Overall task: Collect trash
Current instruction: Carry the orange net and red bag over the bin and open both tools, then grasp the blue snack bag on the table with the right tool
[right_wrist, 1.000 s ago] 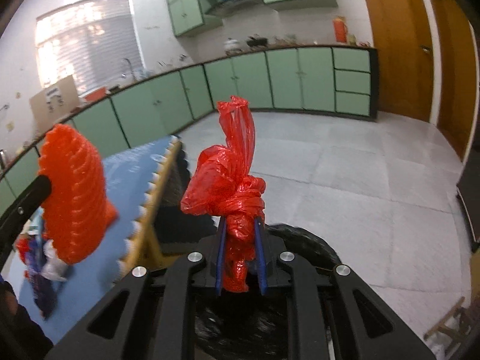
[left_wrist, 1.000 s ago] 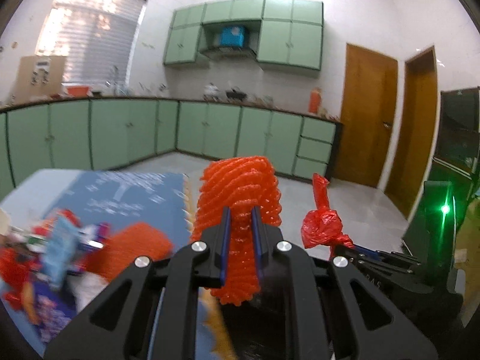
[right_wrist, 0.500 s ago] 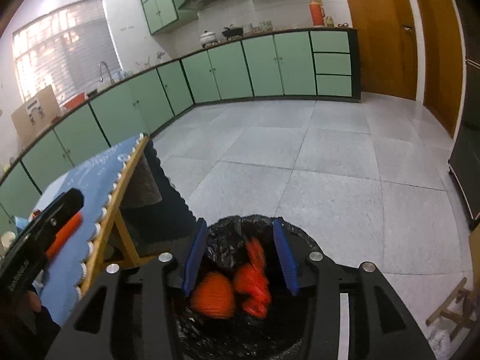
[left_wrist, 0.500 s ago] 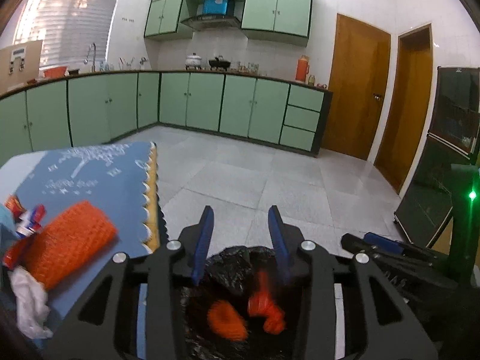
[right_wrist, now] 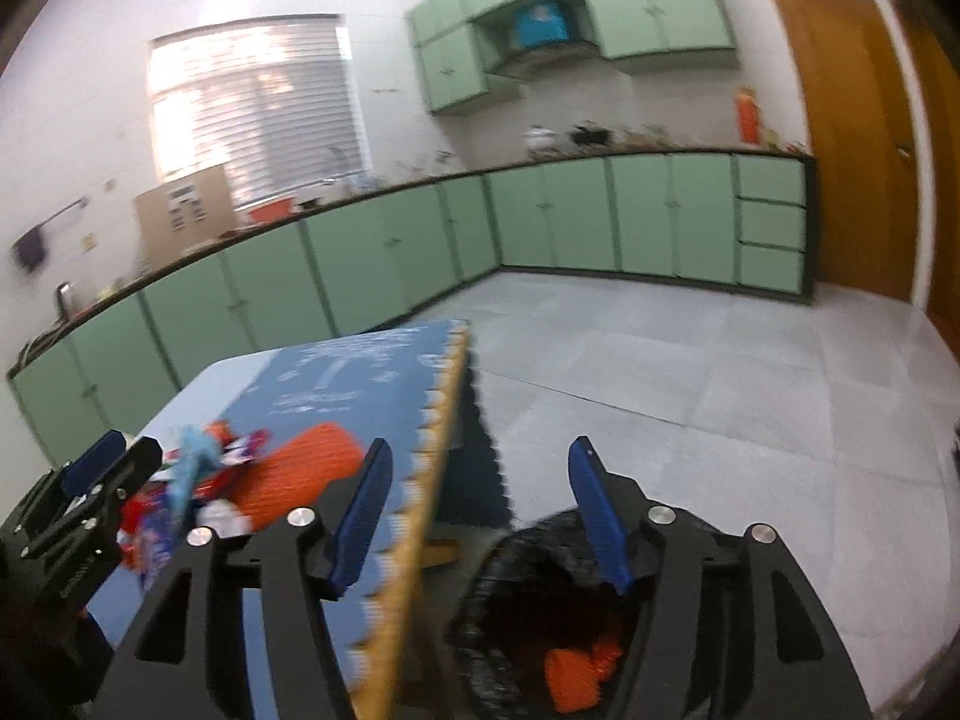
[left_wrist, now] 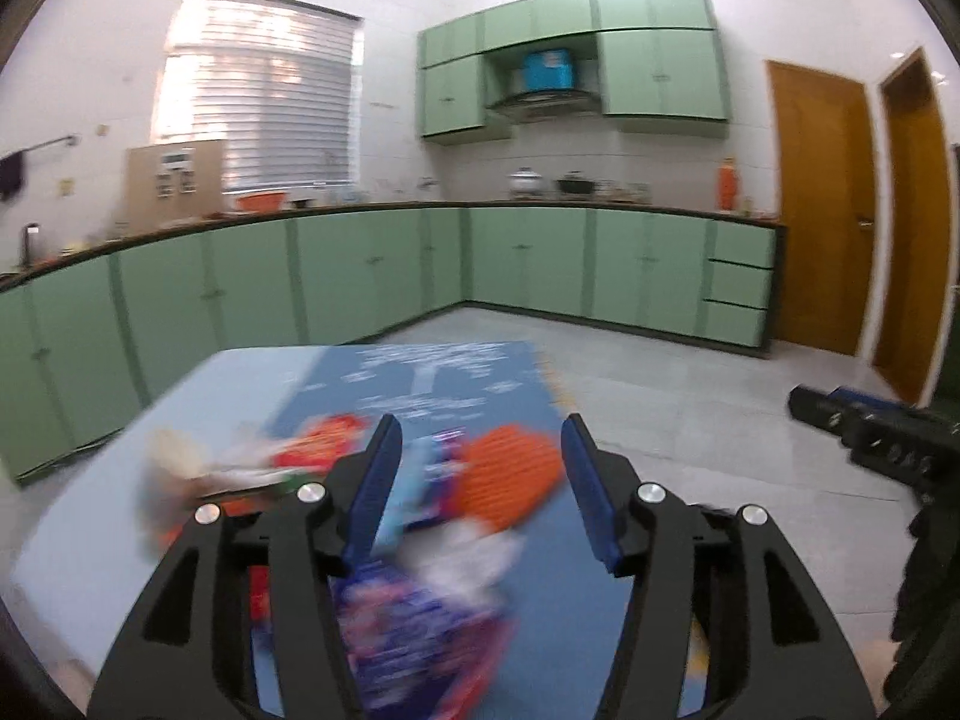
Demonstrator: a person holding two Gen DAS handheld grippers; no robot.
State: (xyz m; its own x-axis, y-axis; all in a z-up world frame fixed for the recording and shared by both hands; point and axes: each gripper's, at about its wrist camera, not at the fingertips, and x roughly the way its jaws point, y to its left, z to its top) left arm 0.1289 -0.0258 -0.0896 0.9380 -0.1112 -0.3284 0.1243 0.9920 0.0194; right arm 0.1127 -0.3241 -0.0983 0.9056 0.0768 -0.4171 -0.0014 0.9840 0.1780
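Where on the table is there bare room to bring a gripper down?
The far end of the blue mat is bare, as is the pale table strip along its window side. The near end is crowded: orange net, wrappers and a white wad lie bunched together.

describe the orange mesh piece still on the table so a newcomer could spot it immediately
Start at the blue table mat. Near its scalloped right edge lies a trash pile; the orange foam net is its rightmost piece. Unlike the crumpled wrappers beside it, it is one solid orange, ribbed block.

Blurred trash heap [left_wrist: 384, 516] on blue mat; orange scraps [right_wrist: 576, 675] inside black-lined bin [right_wrist: 516, 546].
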